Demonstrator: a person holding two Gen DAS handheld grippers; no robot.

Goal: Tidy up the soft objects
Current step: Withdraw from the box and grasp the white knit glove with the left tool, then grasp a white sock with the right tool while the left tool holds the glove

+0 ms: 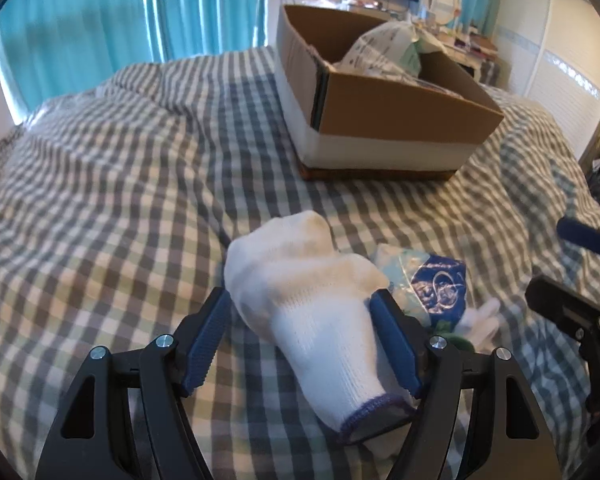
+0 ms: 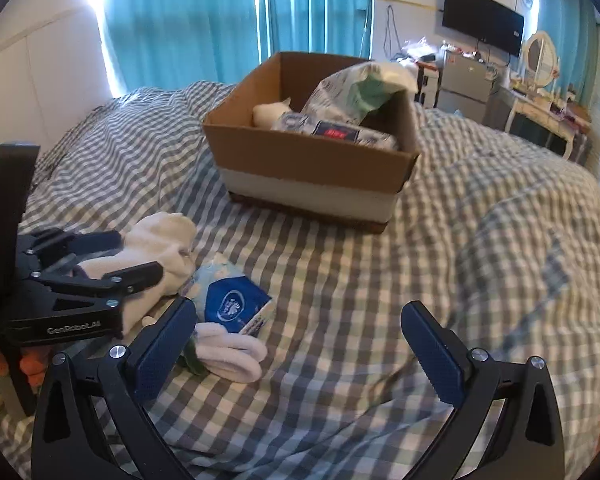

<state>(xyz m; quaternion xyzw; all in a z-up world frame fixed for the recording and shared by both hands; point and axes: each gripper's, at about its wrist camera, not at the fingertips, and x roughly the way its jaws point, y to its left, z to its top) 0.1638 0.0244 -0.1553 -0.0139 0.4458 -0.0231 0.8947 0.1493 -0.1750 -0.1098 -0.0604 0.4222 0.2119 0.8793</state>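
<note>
Partly done: the far box (image 2: 312, 168) already holds several packs, while near it on the bed (image 2: 420, 280) remain a glove (image 1: 312, 312) between the left gripper's (image 1: 300, 340) parted, non-pressing jaws, a blue pack (image 2: 234, 306) and a sock (image 2: 230, 352) beside the wide-open, empty right gripper (image 2: 300, 348).

Home bedroom: checked duvet (image 2: 440, 240) on bed, turquoise curtains (image 2: 180, 20), wall-mounted TV (image 2: 482, 18), dressing table (image 2: 540, 108) with oval mirror (image 2: 540, 54), wardrobe doors (image 1: 560, 80).

Daylight glows through the teal curtains (image 2: 188, 20), glaring at their edge; fisheye bends borders, slight motion blur.
</note>
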